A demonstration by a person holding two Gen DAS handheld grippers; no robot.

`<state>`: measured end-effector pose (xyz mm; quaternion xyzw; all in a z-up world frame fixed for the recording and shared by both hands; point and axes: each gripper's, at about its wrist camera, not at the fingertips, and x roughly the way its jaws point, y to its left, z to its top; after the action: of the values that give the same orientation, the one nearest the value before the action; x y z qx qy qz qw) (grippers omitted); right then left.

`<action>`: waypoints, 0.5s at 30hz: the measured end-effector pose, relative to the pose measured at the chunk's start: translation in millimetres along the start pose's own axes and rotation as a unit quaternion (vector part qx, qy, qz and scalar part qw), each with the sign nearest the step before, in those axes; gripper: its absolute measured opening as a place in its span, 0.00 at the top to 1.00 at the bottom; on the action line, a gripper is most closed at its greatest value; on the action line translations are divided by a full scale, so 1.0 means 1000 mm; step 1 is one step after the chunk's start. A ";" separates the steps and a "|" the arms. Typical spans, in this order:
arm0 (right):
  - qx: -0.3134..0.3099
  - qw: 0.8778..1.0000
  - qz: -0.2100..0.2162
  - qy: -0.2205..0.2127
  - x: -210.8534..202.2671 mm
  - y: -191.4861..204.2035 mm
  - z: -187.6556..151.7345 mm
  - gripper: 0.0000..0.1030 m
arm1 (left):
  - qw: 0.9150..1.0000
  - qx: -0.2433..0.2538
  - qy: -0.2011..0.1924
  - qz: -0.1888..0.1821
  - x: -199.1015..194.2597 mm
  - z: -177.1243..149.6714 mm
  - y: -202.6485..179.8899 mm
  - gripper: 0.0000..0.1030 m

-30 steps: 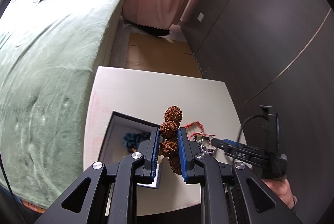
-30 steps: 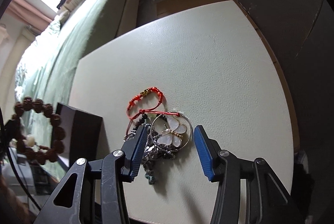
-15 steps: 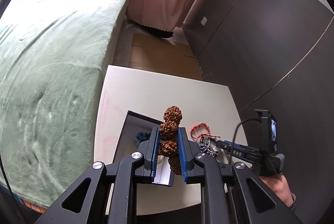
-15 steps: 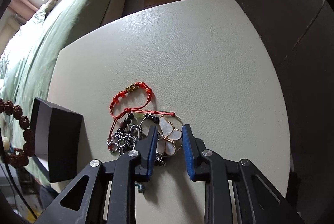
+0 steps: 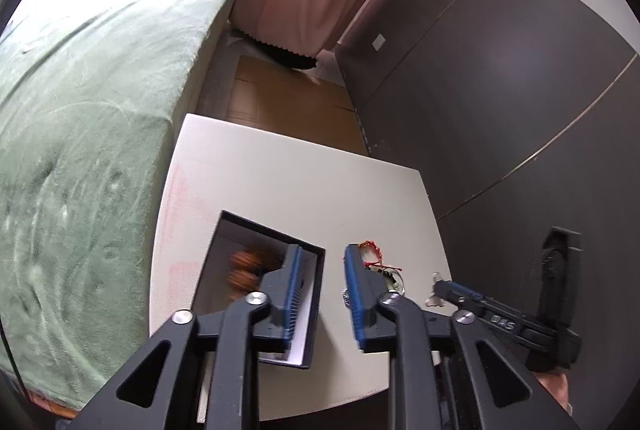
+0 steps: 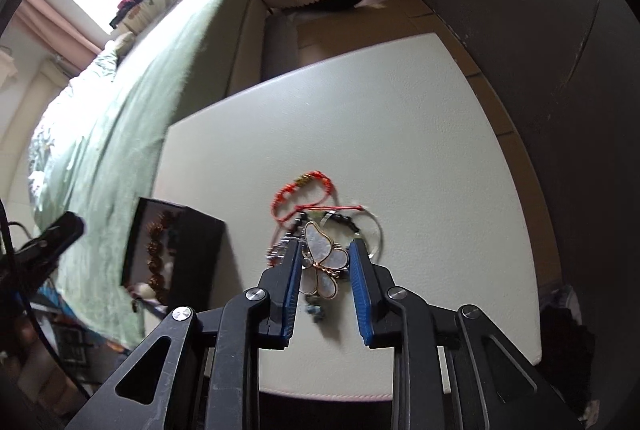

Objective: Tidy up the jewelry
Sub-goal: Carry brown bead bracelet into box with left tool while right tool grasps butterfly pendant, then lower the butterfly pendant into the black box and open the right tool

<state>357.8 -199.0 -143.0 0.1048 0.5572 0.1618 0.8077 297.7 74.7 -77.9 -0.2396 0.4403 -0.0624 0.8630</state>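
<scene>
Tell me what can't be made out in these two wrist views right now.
- Brown bead bracelet: motion-blurred in the left wrist view, partly hidden by the black box wall in the right.
- Tangled chains: the right gripper fingers cover them.
- Butterfly pendant: whether the pads touch it is unclear.
- Left gripper: open, hiding the box's near corner.

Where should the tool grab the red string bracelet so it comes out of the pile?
Probably the far arc of the red string bracelet, beside its gold bead, coming straight down from above. That loop lies flat and bare on the white table, while its near tails run into the tangle by the butterfly pendant.
</scene>
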 end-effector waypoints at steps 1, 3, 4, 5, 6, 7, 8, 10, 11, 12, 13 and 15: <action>-0.003 1.000 0.005 -0.004 -0.005 0.005 0.000 0.76 | 1.000 -0.002 -0.004 0.003 -0.002 0.000 0.002 0.70; -0.012 1.000 0.019 -0.012 -0.011 0.017 0.000 0.75 | 1.000 -0.005 -0.010 0.009 -0.008 -0.001 0.008 0.58; -0.017 0.999 0.025 -0.016 -0.013 0.023 0.000 0.76 | 1.000 -0.007 -0.014 0.012 -0.011 -0.002 0.011 0.56; -0.023 0.999 0.032 -0.019 -0.017 0.031 0.000 0.75 | 1.000 -0.009 -0.016 0.015 -0.014 -0.002 0.014 0.51; -0.028 0.999 0.038 -0.021 -0.016 0.040 0.002 0.75 | 1.000 -0.012 -0.019 0.018 -0.017 -0.002 0.018 0.49; -0.033 0.998 0.044 -0.023 -0.017 0.047 0.003 0.75 | 0.999 -0.015 -0.021 0.021 -0.020 -0.003 0.022 0.48; -0.039 0.998 0.051 -0.023 -0.017 0.055 0.003 0.75 | 0.999 -0.019 -0.023 0.023 -0.023 -0.003 0.026 0.47; -0.048 0.997 0.063 -0.022 -0.013 0.069 0.004 0.75 | 0.999 -0.026 -0.025 0.027 -0.029 -0.005 0.034 0.46; -0.052 0.996 0.068 -0.021 -0.011 0.075 0.004 0.75 | 0.999 -0.030 -0.026 0.030 -0.032 -0.005 0.037 0.46; -0.055 0.995 0.075 -0.018 -0.009 0.083 0.003 0.75 | 0.999 -0.032 -0.027 0.032 -0.034 -0.005 0.040 0.46; -0.058 0.995 0.083 -0.016 -0.007 0.090 0.003 0.75 | 0.998 -0.034 -0.029 0.036 -0.037 -0.005 0.045 0.46; -0.064 0.993 0.100 -0.011 -0.002 0.102 0.002 0.75 | 0.998 -0.037 -0.030 0.041 -0.040 -0.006 0.050 0.45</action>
<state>344.5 -104.9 -104.9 0.1100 0.5235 0.2753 0.7988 263.5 129.2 -74.6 -0.2552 0.4258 -0.0033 0.8681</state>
